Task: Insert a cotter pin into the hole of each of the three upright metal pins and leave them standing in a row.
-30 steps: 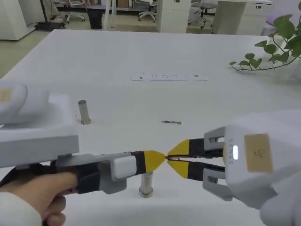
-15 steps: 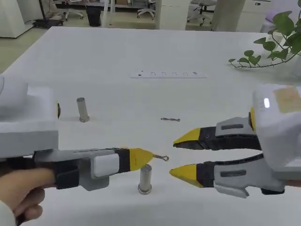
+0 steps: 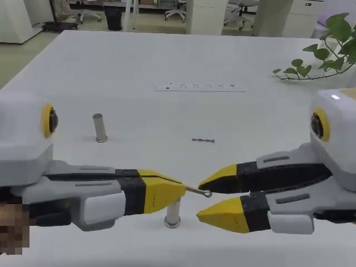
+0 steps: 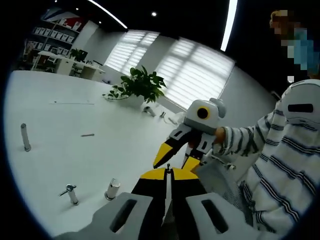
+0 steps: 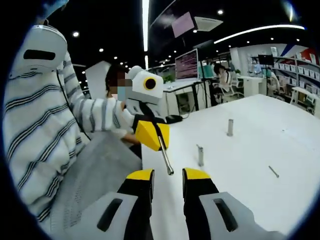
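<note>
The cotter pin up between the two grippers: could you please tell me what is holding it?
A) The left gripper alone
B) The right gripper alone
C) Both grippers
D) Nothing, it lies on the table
A: the left gripper is shut on the cotter pin, while the right gripper has its jaws apart on either side of the pin's free end.

Open-plan office around a broad white workbench

In the head view the white table stretches toward 12 o'clock, with a power strip lying there and a leafy plant at 2 o'clock. White cabinets and office chairs stand beyond on a pale floor. Blinds cover tall windows, and light strips cross the dark ceiling above a lit monitor.
</note>
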